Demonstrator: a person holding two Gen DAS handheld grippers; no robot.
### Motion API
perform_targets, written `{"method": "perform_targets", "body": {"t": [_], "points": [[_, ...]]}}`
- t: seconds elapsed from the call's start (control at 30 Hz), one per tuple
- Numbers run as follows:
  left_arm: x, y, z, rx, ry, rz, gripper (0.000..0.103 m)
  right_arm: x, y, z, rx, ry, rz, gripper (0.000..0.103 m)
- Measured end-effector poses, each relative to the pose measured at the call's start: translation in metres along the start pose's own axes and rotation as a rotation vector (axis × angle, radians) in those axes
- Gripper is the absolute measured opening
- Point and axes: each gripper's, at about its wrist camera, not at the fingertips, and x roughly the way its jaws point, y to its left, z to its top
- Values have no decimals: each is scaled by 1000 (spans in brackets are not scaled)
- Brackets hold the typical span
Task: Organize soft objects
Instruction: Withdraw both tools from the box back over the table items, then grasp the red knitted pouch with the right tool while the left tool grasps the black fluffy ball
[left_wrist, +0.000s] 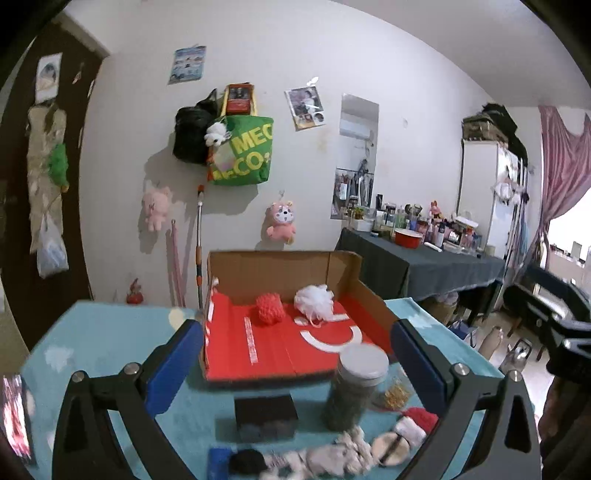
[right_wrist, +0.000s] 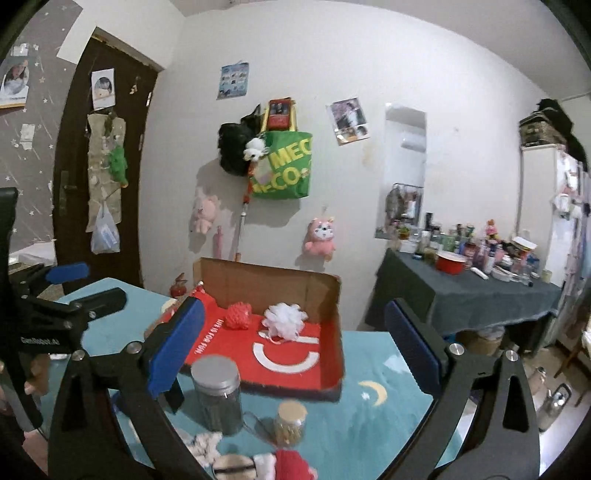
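A cardboard box (left_wrist: 258, 273) with a red lining stands on the teal-covered table (left_wrist: 110, 332). Inside it lie a red mesh puff (left_wrist: 269, 308) and a white mesh puff (left_wrist: 314, 301). My left gripper (left_wrist: 295, 363) hangs open in front of the box with nothing between its blue pads. My right gripper (right_wrist: 295, 345) is also open and empty, near the box (right_wrist: 269, 284) with its two puffs (right_wrist: 238, 315) (right_wrist: 286, 319). Near the front edge lie white fluffy pieces (left_wrist: 332, 454), a red-and-white plush item (right_wrist: 291, 465), a round beige pad (left_wrist: 389, 446) and a black pompom (left_wrist: 245, 461).
A grey-lidded jar (right_wrist: 218, 391), a small cork-lidded jar (right_wrist: 290, 422) and a black box (left_wrist: 266, 413) stand between the grippers and the cardboard box. A dark-draped side table (right_wrist: 461, 295) crowded with bottles stands at the right. Plush toys and bags hang on the wall.
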Motion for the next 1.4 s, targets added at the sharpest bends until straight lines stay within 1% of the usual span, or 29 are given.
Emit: {"method": "perform_targets", "body": {"t": [0.13, 0.2, 0.3, 0.37, 0.43, 0.6, 0.73, 0.93, 1.03, 1.17, 1.3, 1.4], "points": [[-7, 4, -31, -52, 26, 4, 103, -19, 3, -29, -2, 6, -31, 101], [-8, 4, -45, -59, 40, 17, 103, -26, 6, -44, -12, 13, -58, 101], [-10, 0, -67, -64, 49, 33, 103, -33, 9, -65, -19, 28, -71, 101], [-9, -2, -80, -72, 70, 17, 103, -37, 9, -79, -10, 35, -74, 101], [-7, -4, -93, -72, 99, 3, 103, -37, 10, -93, 4, 55, -73, 101], [0, -8, -114, -49, 134, 15, 103, -28, 13, -126, 17, 127, -57, 101], [8, -6, -132, -57, 187, 5, 103, -15, 15, -146, 29, 188, -52, 101], [18, 0, -145, -54, 241, 21, 103, 0, 14, -171, 72, 272, -30, 101], [21, 5, -145, -60, 248, 31, 103, 6, 13, -179, 81, 302, -28, 101], [28, 15, -140, -76, 263, 39, 103, 15, 11, -181, 83, 323, -27, 101], [38, 26, -134, -92, 304, 47, 103, 25, 7, -180, 80, 346, -28, 101], [45, 33, -131, -87, 326, 60, 103, 34, -1, -177, 103, 375, -11, 101]]}}
